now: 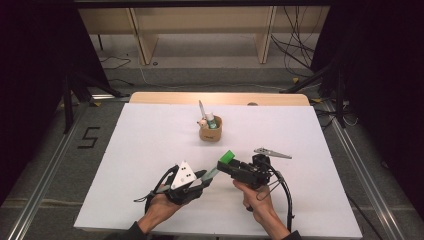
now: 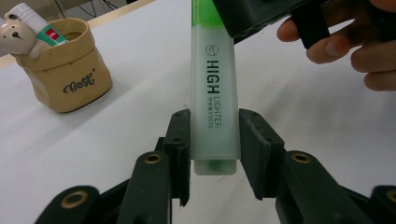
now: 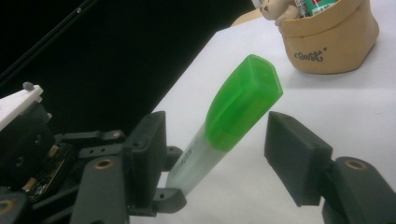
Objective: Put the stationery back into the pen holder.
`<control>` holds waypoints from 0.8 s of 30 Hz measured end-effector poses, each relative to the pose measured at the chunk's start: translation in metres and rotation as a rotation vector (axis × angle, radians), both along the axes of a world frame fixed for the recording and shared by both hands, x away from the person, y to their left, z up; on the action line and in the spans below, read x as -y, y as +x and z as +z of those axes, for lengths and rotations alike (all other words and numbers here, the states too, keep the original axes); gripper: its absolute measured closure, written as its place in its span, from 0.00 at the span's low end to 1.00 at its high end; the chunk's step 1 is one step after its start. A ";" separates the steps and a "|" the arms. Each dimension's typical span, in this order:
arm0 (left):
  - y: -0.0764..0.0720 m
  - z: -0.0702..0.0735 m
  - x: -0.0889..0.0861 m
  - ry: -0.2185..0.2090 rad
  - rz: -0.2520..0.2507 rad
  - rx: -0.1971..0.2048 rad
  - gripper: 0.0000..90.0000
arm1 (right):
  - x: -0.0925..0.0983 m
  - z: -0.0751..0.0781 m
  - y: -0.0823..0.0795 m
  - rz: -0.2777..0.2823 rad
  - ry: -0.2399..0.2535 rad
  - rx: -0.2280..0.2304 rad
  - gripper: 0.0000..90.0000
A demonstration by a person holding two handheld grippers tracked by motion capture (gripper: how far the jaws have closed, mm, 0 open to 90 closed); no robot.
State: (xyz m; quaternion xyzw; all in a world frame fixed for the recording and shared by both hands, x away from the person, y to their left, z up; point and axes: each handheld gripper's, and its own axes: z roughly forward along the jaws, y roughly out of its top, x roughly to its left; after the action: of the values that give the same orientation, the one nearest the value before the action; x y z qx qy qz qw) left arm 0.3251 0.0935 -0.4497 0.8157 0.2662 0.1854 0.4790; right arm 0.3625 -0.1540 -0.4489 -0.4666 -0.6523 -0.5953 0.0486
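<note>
White table (image 1: pixel 150 150), one highlighter (image 2: pixel 214 93) clamped in left gripper (image 2: pixel 215 144), right gripper (image 3: pixel 215 154) apart around its green cap, one tan pot (image 1: pixel 210 131)

Bright worktop, dark surround
Overhead light evenly floods the white worktop (image 1: pixel 150 150); its edges fall to black, shadows stay soft, and both gripper views blur the nearest black jaws at the bottom

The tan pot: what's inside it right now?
The pot holds a bear-topped item, a white tube with a green label and a grey stick. Its walls hide everything lower down.
</note>
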 end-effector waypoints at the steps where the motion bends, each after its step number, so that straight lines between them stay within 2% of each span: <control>1: 0.000 0.000 0.000 0.000 0.000 0.001 0.73 | -0.001 0.000 0.000 -0.001 0.004 -0.002 0.47; 10: -0.001 -0.001 0.002 0.006 -0.003 0.013 0.73 | -0.003 -0.002 0.004 0.012 0.066 -0.037 0.60; 17: -0.004 0.001 0.003 0.005 -0.005 0.036 0.73 | -0.003 -0.005 0.005 0.020 0.100 -0.059 0.69; 24: -0.004 0.001 0.003 0.001 -0.005 0.042 0.73 | -0.001 -0.007 0.006 0.016 0.125 -0.068 0.78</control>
State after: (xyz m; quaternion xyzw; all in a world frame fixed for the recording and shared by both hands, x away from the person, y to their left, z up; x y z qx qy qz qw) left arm 0.3212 0.0908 -0.4486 0.8124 0.2542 0.2015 0.4845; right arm 0.3681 -0.1533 -0.4561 -0.4773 -0.6158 -0.6182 0.1045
